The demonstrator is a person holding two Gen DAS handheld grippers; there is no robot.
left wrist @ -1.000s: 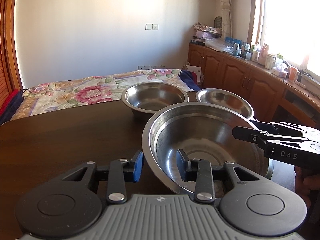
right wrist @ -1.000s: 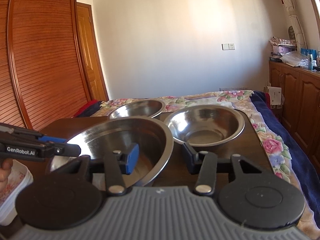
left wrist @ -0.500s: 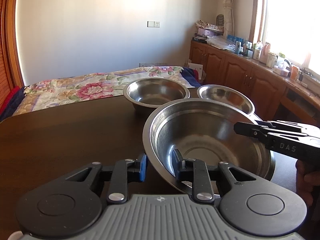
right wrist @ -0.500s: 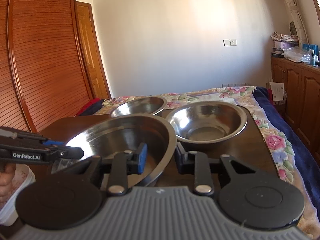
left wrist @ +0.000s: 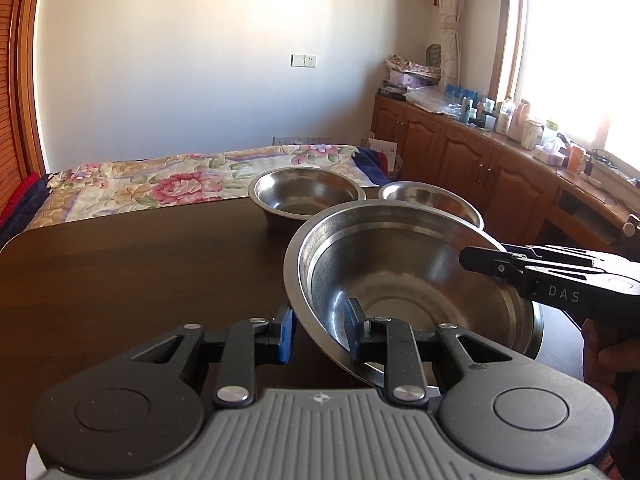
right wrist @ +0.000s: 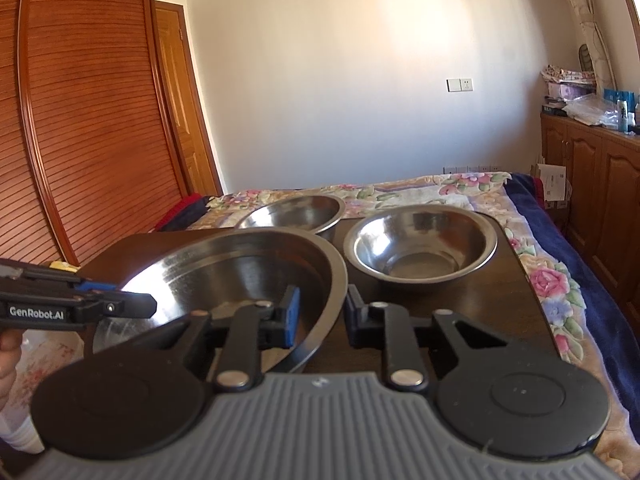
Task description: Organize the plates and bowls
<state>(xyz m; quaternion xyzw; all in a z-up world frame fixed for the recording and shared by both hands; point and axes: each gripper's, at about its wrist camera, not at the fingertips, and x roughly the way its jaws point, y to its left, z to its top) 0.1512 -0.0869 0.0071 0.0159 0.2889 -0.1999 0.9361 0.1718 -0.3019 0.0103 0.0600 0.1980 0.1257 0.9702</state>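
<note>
A large steel bowl (left wrist: 400, 280) (right wrist: 240, 272) is held over the dark table between both grippers. My left gripper (left wrist: 320, 334) is shut on its near rim, one pad outside the wall and one inside. My right gripper (right wrist: 322, 316) is shut on the opposite rim in the same way. Each gripper also shows from the side in the other view: the right gripper (left wrist: 480, 262) and the left gripper (right wrist: 132, 306). Behind stand two smaller steel bowls: a deep one (left wrist: 306, 196) (right wrist: 296, 212) and one to its right (left wrist: 432, 200) (right wrist: 420, 244).
The dark wooden table (left wrist: 120, 280) ends at a bed with a floral cover (left wrist: 180, 176). Wooden cabinets (left wrist: 480, 168) run along the right wall, and a slatted wardrobe (right wrist: 80, 120) stands at the left. A white floral-patterned item (right wrist: 44, 360) lies low at the left.
Both grippers' jaws have drawn in onto the large bowl's rim. The bowl now sits a little higher and covers more of the two bowls behind it.
</note>
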